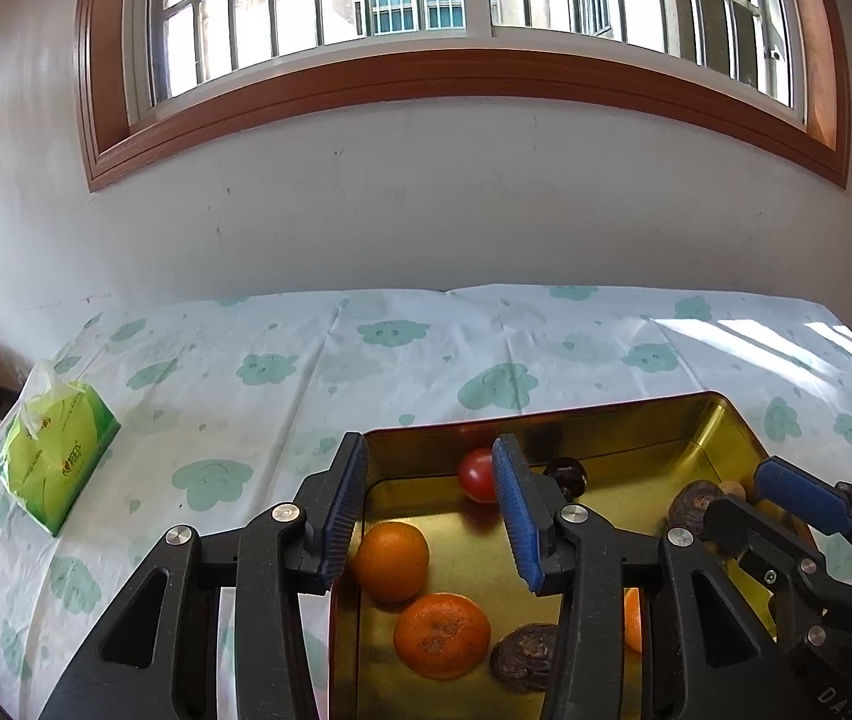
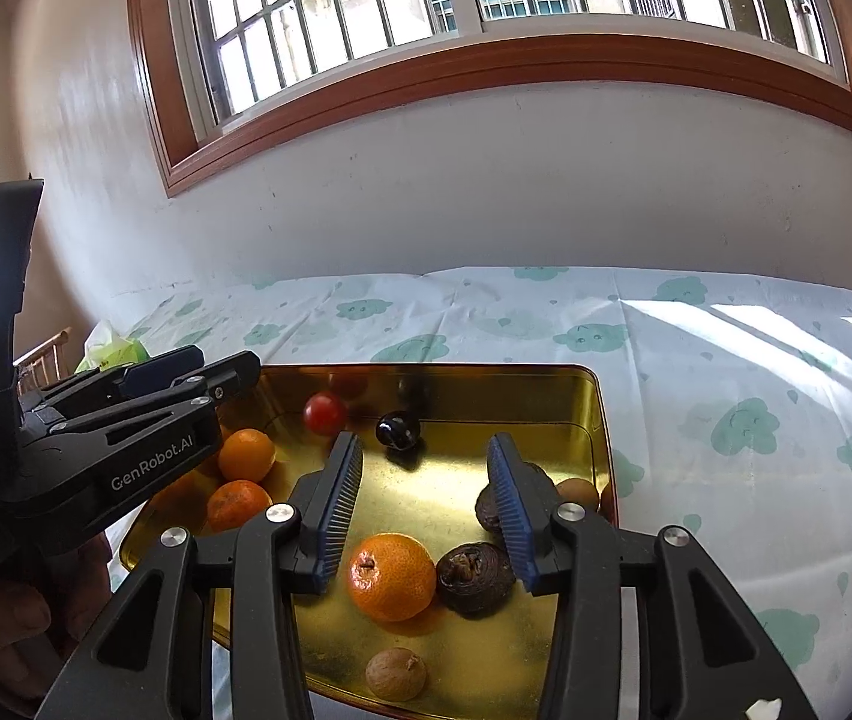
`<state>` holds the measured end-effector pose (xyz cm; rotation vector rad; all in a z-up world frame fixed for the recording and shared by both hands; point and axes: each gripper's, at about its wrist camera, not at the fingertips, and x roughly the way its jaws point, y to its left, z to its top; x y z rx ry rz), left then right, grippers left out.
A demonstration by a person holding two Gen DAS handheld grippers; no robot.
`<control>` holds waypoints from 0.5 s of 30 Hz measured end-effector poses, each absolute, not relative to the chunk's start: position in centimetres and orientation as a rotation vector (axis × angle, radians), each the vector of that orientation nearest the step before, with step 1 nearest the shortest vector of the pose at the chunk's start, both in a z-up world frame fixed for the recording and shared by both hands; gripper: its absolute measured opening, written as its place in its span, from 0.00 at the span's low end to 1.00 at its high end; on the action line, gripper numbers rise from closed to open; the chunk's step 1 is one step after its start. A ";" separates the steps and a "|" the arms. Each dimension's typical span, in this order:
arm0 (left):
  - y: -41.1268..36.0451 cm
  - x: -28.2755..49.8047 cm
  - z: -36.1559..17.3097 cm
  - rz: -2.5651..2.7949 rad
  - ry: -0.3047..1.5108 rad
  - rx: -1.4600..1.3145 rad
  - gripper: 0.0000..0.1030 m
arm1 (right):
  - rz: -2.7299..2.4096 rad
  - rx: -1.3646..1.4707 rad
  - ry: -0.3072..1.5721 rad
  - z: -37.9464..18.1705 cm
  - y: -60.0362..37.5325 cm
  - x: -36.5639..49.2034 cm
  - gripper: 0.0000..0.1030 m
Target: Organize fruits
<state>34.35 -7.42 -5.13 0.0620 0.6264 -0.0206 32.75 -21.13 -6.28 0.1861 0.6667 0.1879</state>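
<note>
Gold tray (image 2: 597, 420) of fruit, left claw (image 1: 432, 510) spread empty, right claw (image 2: 426, 504) spread empty, orange (image 1: 633, 618) mostly hidden behind claw arm, tray's near edge cut off

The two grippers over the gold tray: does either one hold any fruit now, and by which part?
Neither. The left gripper and right gripper both stand open above the gold tray, with nothing between their pads.

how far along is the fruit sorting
Looks mostly done: oranges, a red tomato and dark fruits already lie in the gold tray. In hand: nothing; left gripper and right gripper hover open over it. No fruit shows outside the tray.
</note>
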 end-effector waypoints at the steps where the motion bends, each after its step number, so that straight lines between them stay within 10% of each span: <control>1: -7.4 34.4 -5.2 -0.022 0.627 0.063 0.47 | 0.187 0.187 0.663 -6.2 -21.1 32.7 0.44; 15: -6.6 33.0 -4.8 -0.021 0.575 0.035 0.66 | 0.167 0.191 0.592 -4.8 -20.9 30.2 0.57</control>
